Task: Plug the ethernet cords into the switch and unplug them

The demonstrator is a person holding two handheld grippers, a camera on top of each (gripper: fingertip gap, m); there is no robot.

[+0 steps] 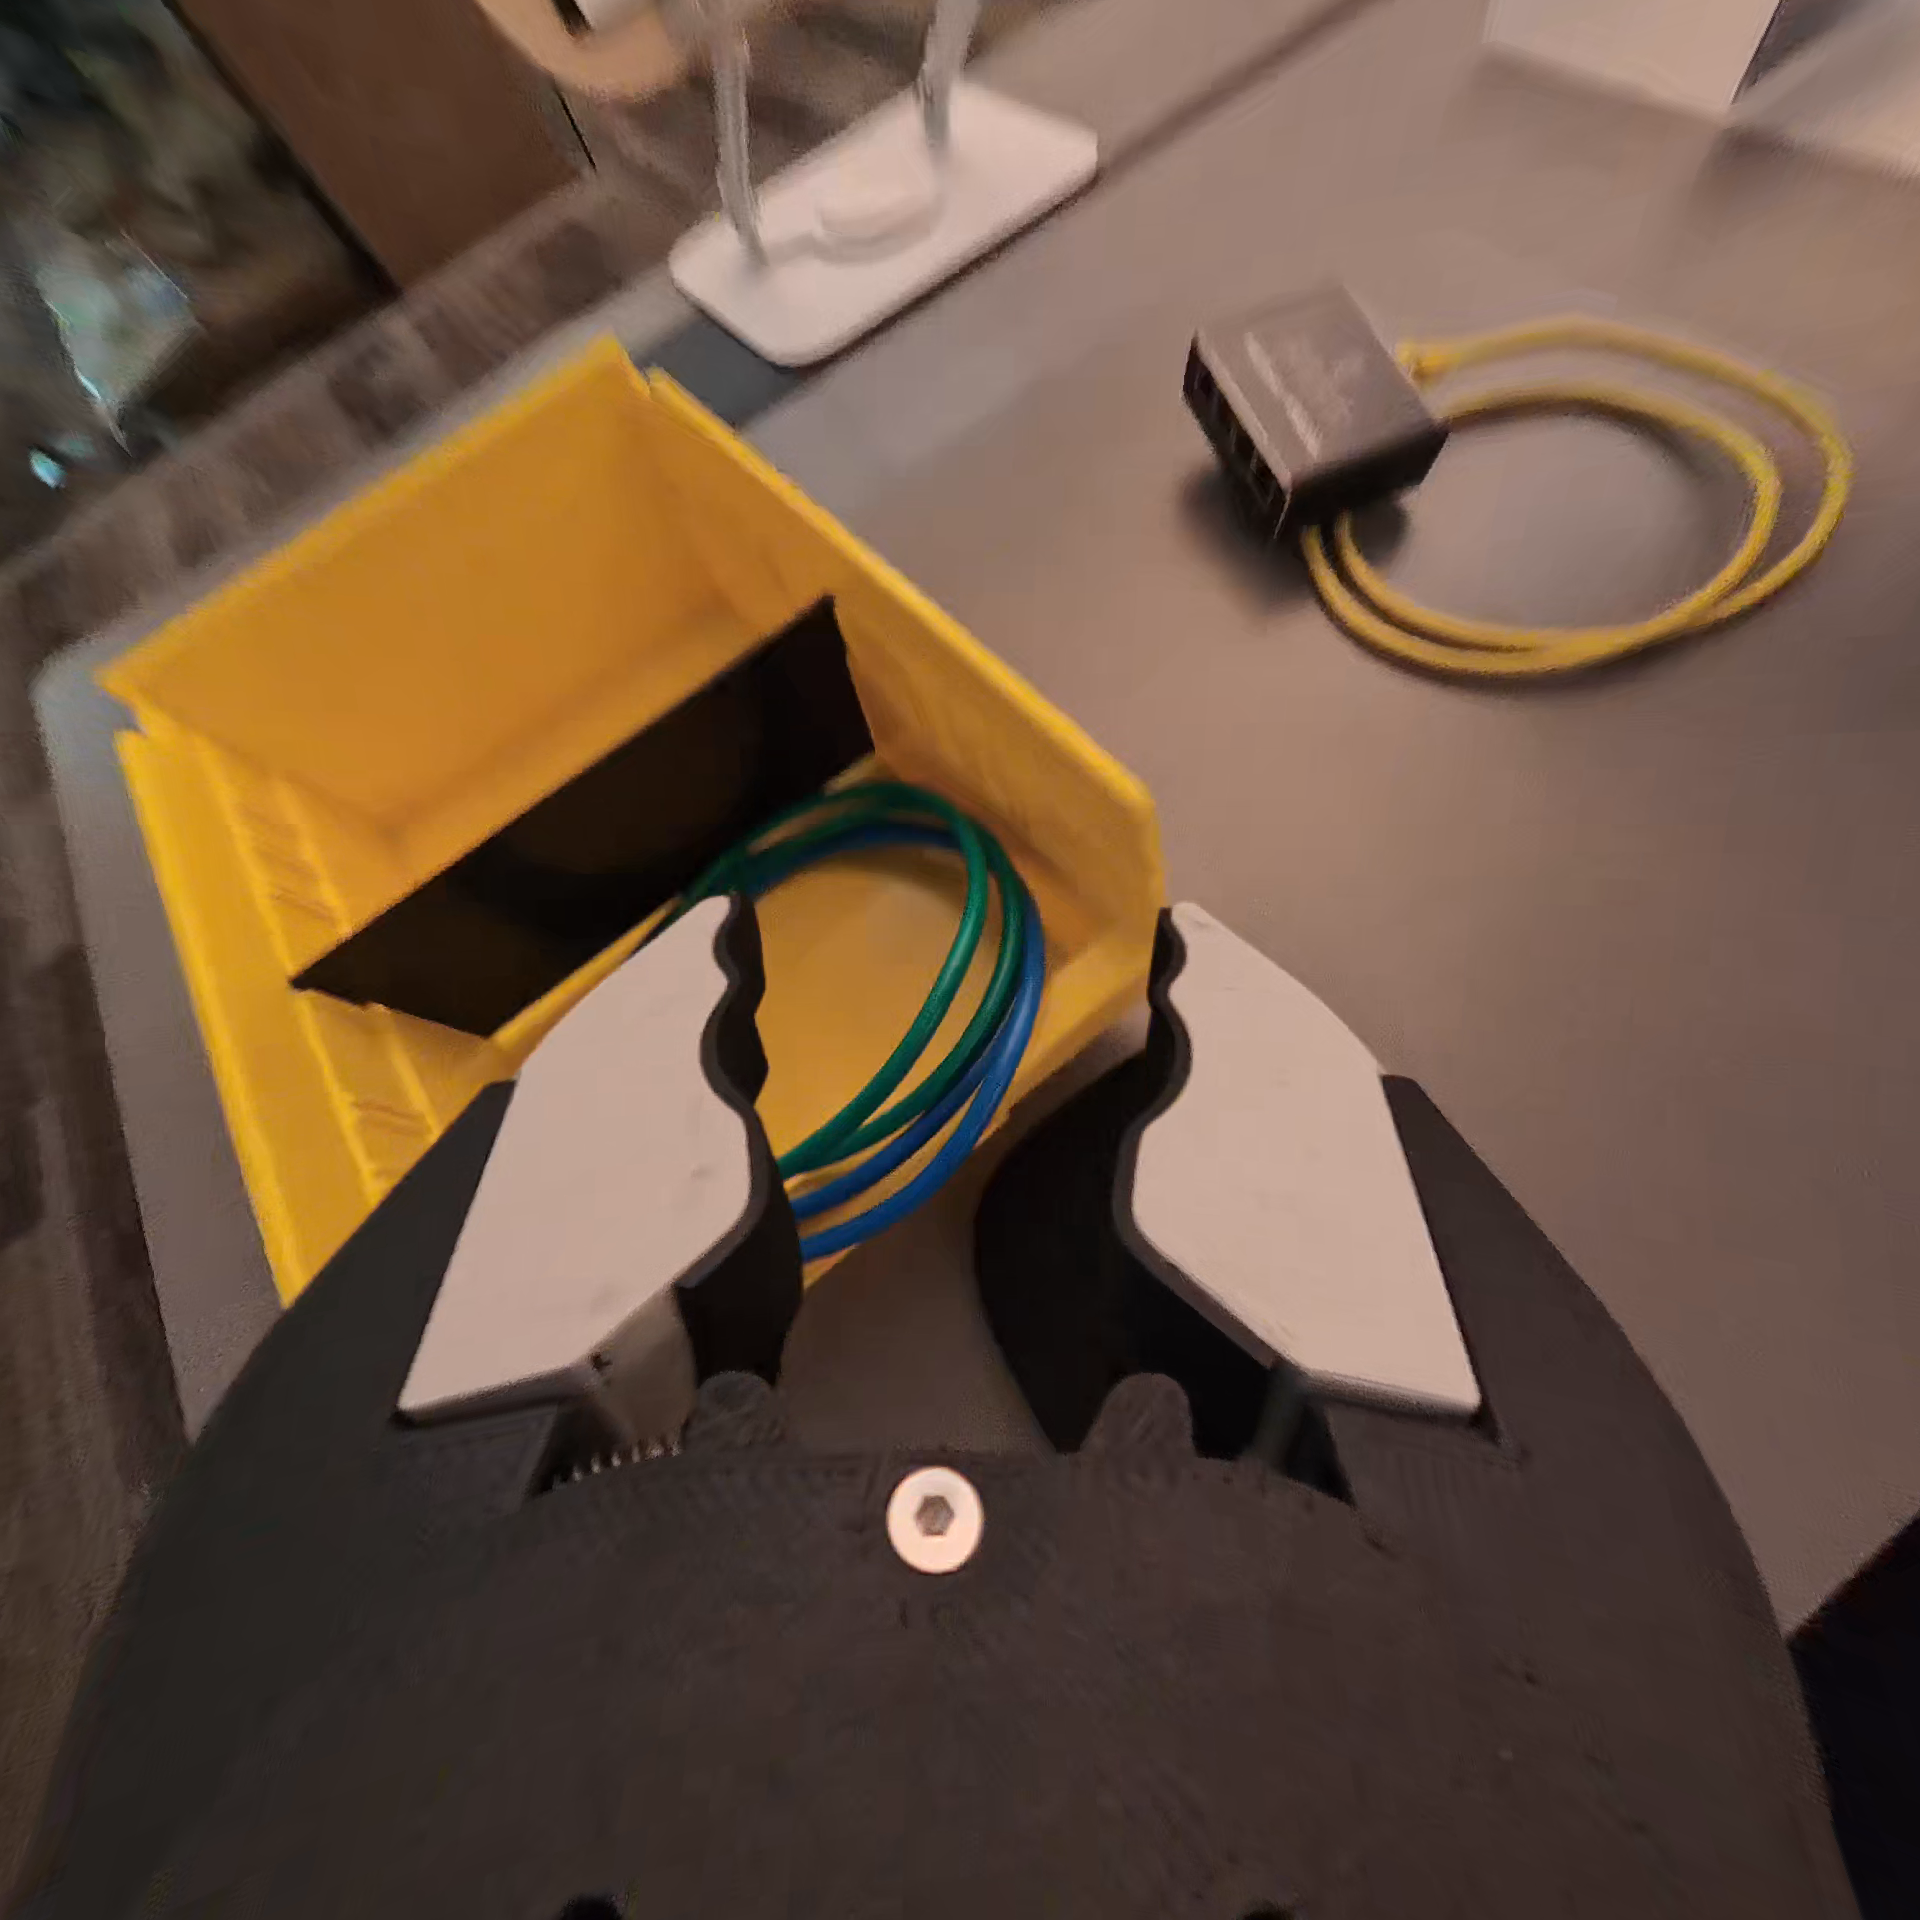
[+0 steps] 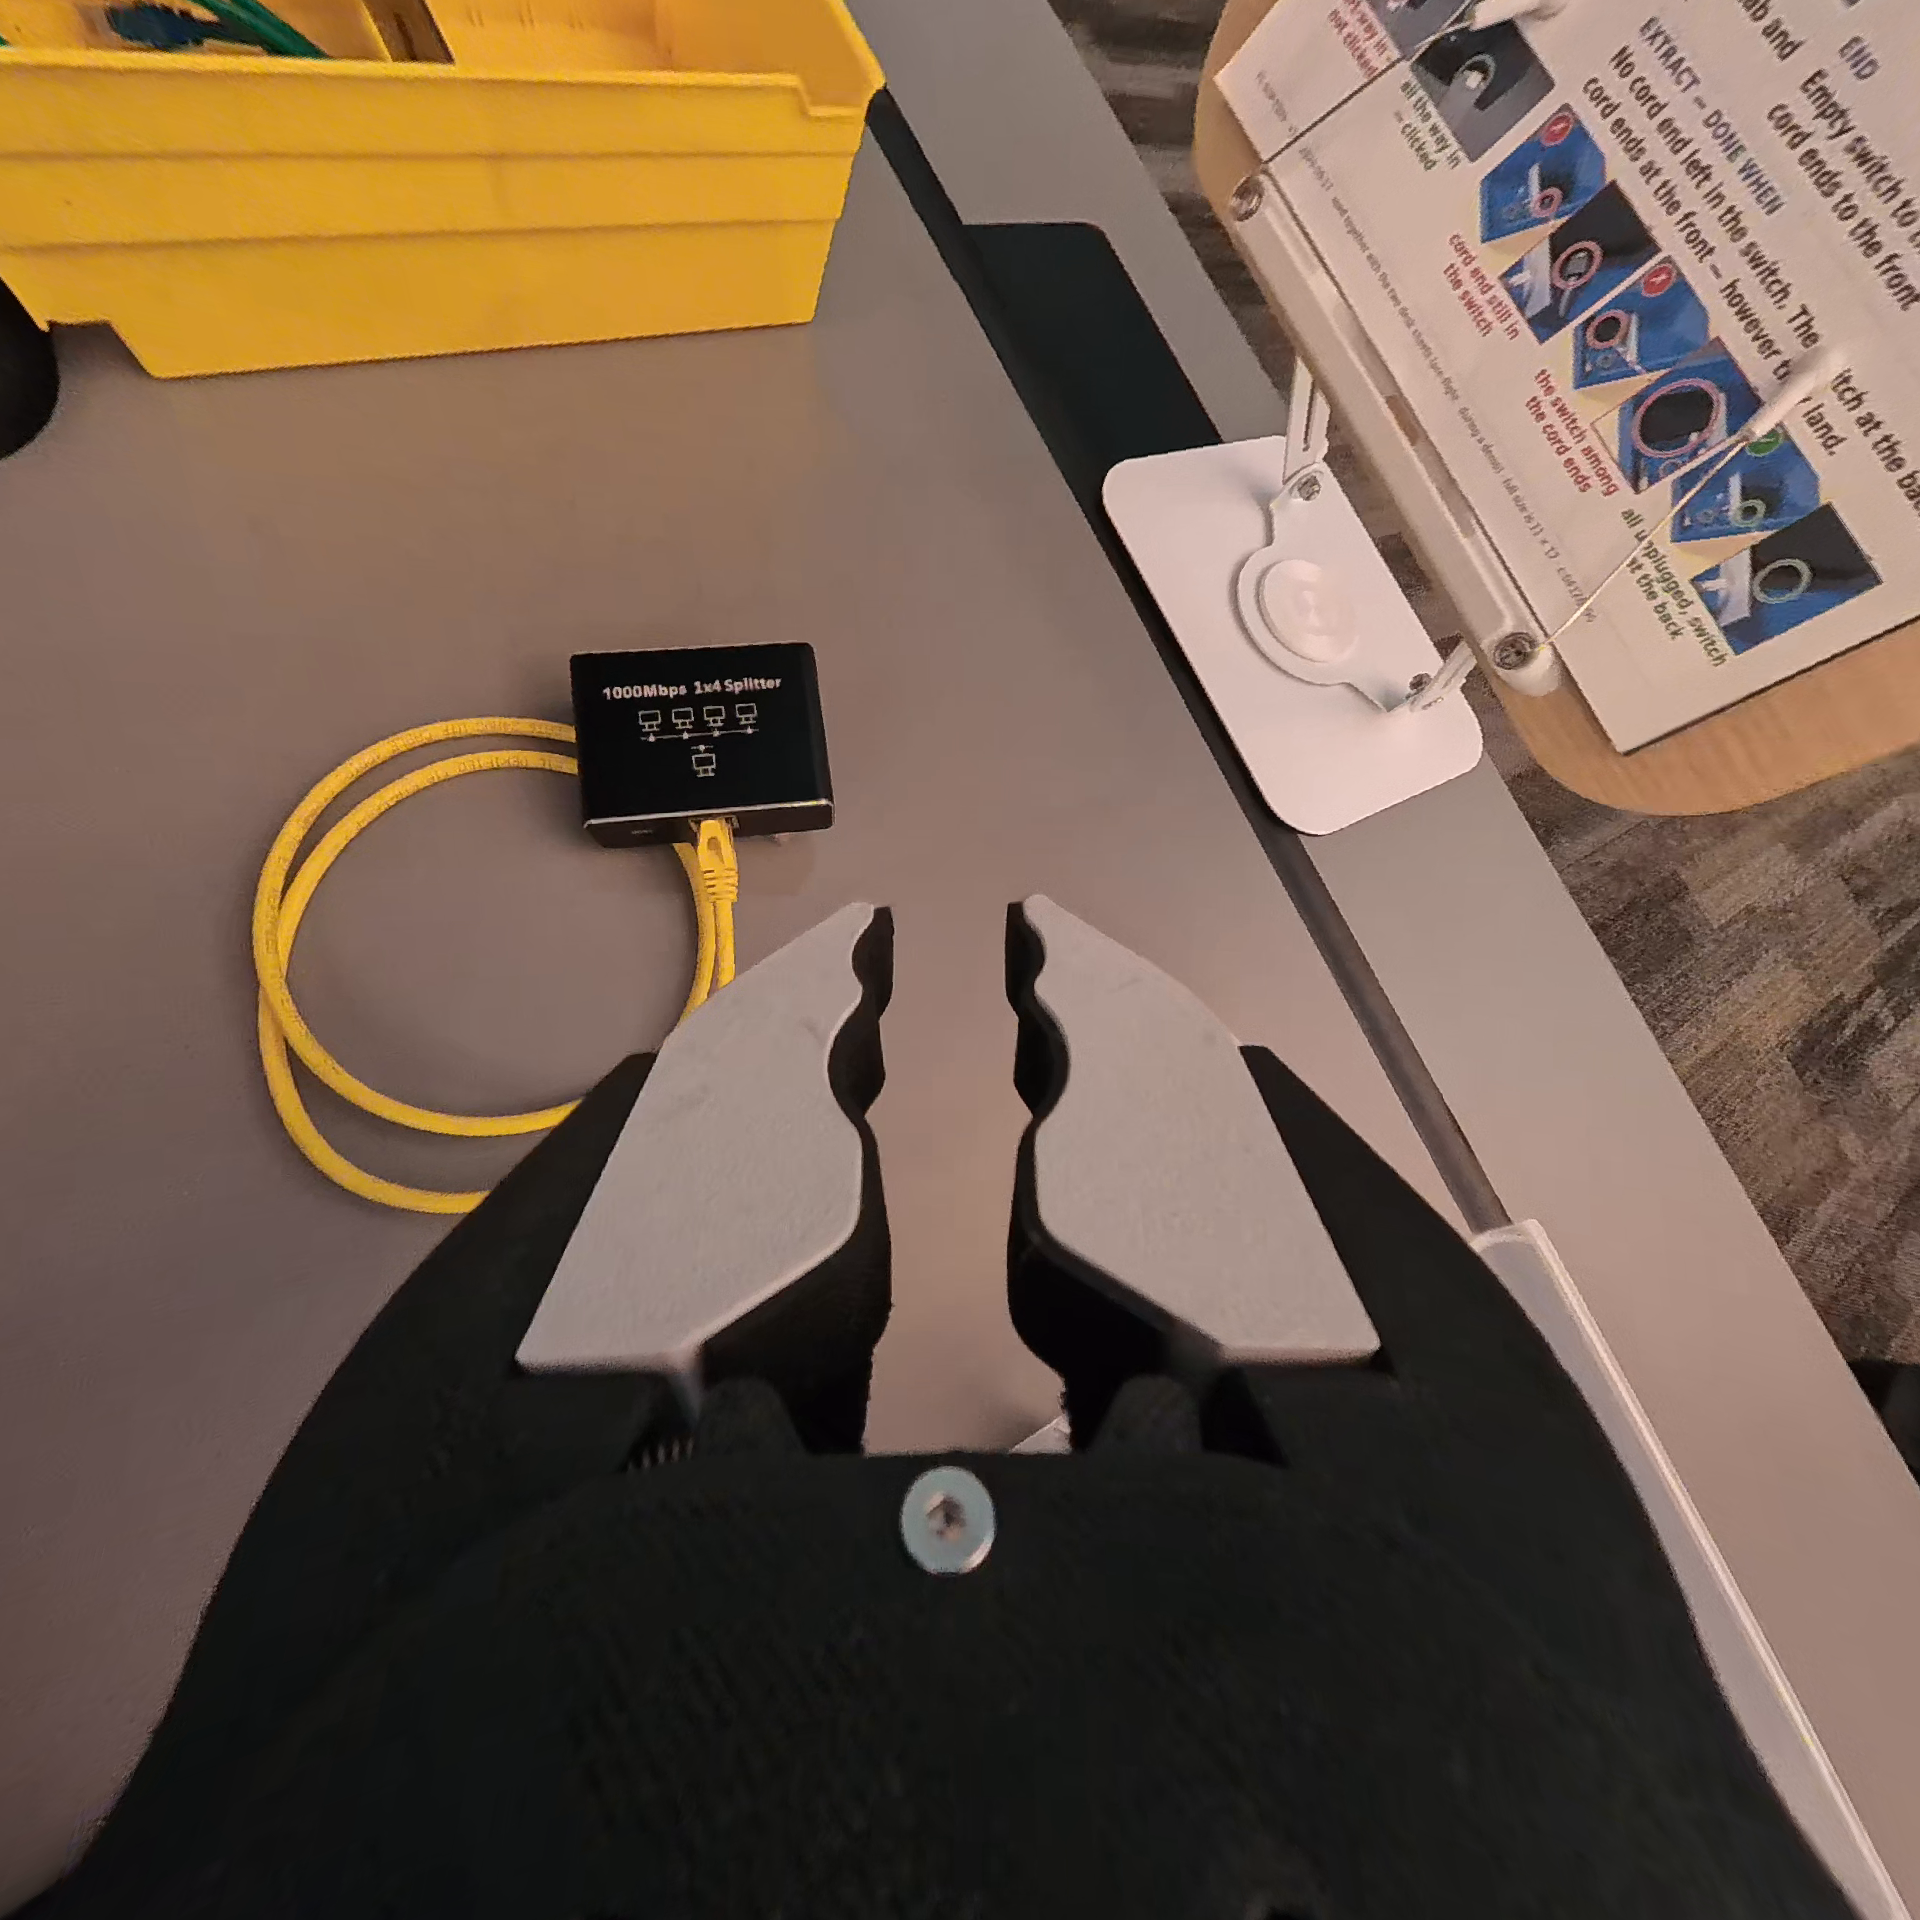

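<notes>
A small black switch (image 2: 701, 743) lies on the grey table, with a yellow ethernet cord (image 2: 281, 997) plugged into its near side and looped to its left. The switch (image 1: 1314, 410) and yellow cord (image 1: 1683, 520) also show in the left wrist view at the upper right. A green cord (image 1: 961, 997) and a blue cord (image 1: 997, 1091) lie coiled in a yellow bin (image 1: 436, 665). My left gripper (image 1: 951, 925) is open and empty above the bin's near corner. My right gripper (image 2: 948, 920) is open and empty, just right of the plugged yellow connector (image 2: 715, 854).
The yellow bin (image 2: 436, 208) stands at the table's far left and has a black divider (image 1: 623, 831). A white stand base (image 2: 1288, 634) holds an instruction sheet on a wooden board (image 2: 1621, 312) at the table's right edge (image 2: 1382, 997). Carpet lies beyond. Left tips to right tips: about 40 cm. About 15 cm separates my right fingertips from the plugged yellow connector (image 2: 715, 854).
</notes>
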